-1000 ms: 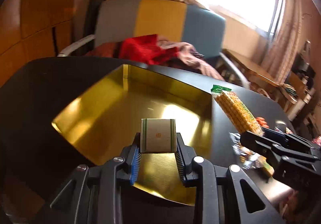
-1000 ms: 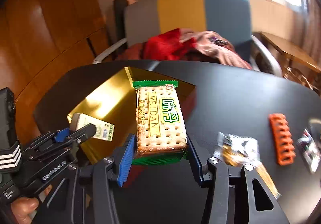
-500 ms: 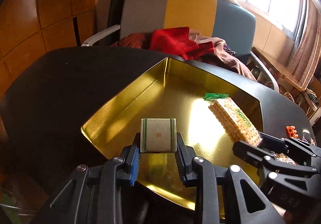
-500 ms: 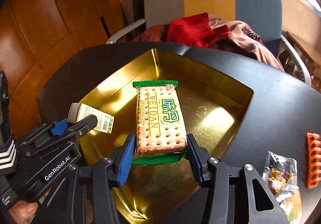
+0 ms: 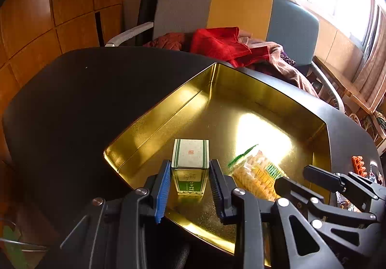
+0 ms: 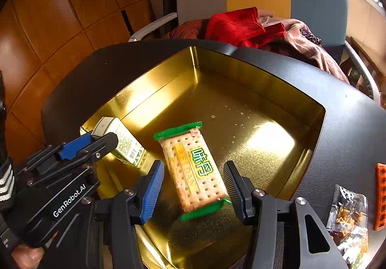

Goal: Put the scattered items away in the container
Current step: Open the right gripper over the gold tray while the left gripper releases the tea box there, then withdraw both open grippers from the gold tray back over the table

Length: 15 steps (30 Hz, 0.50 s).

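Green "WEIDAN" cracker pkt (image 6: 196,172), gold tin (image 6: 311,110).

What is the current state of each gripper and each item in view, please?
left gripper: open, fingers apart from the box
small green-and-white box: released, inside the tray
right gripper: open
cracker pack: released, tilted, blurred, over the tray floor
gold tray: open-topped, on the black table
clear snack bag: on the table, outside the tray
orange plastic piece: on the table, outside the tray
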### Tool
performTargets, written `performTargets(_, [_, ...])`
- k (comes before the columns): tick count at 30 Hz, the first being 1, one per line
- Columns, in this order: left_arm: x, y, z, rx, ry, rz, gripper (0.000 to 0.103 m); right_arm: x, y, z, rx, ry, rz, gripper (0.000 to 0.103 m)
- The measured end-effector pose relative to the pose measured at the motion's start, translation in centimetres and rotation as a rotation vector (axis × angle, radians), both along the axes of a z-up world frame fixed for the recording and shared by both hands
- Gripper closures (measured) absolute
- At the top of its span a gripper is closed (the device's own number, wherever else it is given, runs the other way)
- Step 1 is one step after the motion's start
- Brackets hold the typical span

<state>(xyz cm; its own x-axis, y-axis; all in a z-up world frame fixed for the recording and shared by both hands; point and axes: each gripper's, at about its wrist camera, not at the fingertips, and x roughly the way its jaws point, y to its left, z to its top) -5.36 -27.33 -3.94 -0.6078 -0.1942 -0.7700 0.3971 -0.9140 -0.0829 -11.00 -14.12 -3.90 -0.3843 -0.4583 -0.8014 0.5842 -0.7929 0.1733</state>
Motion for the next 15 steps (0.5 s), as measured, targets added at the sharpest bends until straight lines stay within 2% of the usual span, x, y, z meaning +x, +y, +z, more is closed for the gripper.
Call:
performTargets(10, [1.8,1.3,2.1,0.033,0.069,-0.024,0.065,1.7,2.5,1.3,-0.056,0.007,-0.035,0.05])
performTargets(15, [2.6,3.7,3.0,0.051,0.098,-0.081,0.064,2.9,5.5,2.1,-0.075,0.025,-0.079,0.05])
